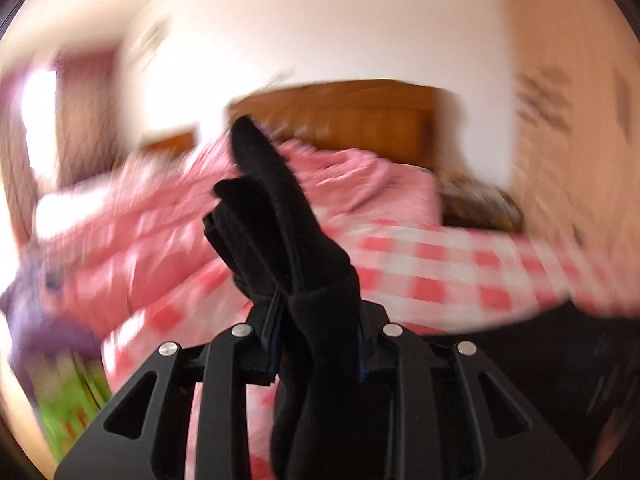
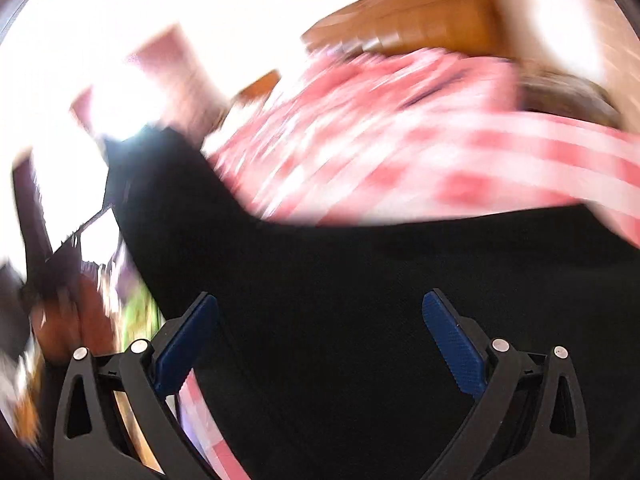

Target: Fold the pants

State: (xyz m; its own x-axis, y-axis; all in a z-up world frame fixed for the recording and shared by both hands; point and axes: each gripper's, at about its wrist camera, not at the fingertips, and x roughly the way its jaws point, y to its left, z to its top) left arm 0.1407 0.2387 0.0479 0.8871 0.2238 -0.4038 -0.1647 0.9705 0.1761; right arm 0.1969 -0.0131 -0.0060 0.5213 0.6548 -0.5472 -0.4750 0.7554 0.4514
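Bedding in pink and white check (image 1: 432, 268) fills the middle of both views, with a rumpled pink quilt (image 1: 344, 176) behind it and a wooden headboard (image 1: 360, 116) in the upper centre of the left wrist view. Black pants (image 2: 360, 300) spread over the whole lower half of the right wrist view, lying on the bed; in the left wrist view a bunched fold of the same cloth stands up through the centre of the frame.

That fold is pinched by the left gripper (image 1: 316, 320), its jaws pressed together on the fabric. Its grip looks narrow, so a quick swing could pull the cloth free and drop the fold crooked. Both pictures are heavily smeared, which suggests fast motion and makes that slip more likely.

Over the pants, the right gripper (image 2: 320, 340) hangs with its jaws spread wide and nothing between its blue pads (image 2: 456, 344). If it closes where it is, it may catch several layers at once and drag the lower one along.

Containers: none can be made out; a dark blurred heap at the right edge of the bed is too smeared to name
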